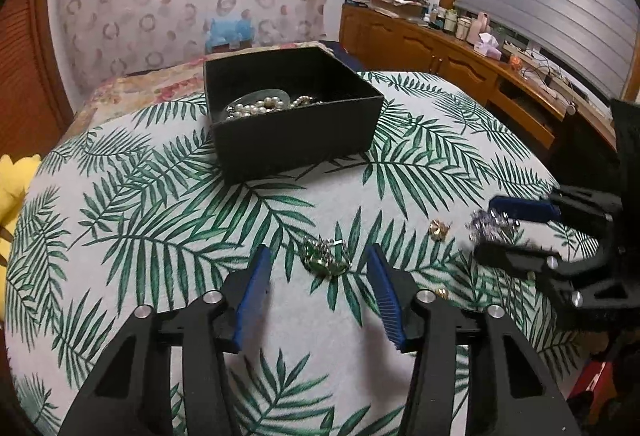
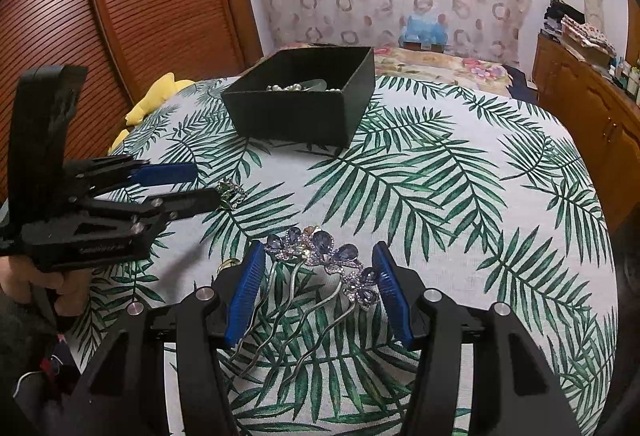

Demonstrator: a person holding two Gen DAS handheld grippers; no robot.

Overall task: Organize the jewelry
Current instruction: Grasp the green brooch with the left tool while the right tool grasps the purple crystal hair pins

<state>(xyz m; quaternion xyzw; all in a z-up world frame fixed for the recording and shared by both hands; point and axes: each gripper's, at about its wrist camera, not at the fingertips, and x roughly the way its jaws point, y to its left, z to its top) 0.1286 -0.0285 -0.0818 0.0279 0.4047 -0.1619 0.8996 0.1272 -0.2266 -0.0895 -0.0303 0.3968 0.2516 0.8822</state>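
Leaf-print cloth [image 2: 460, 176] covers the table where we work. Behind sits a black box [image 1: 296, 132] holding pearls [image 1: 256, 107]. Our left gripper [image 1: 320, 268] spreads wide around a green brooch [image 1: 325, 261]; our right gripper [image 2: 318, 268] spreads wide around a purple jewelled hair comb [image 2: 324, 256].

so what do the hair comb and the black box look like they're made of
Hair comb: silvery metal prongs, apparently, topped with glossy faceted blue-purple stones, glass or crystal by their sparkle. Black box: matte, sharp-edged walls, probably rigid cardboard, though plastic is possible.
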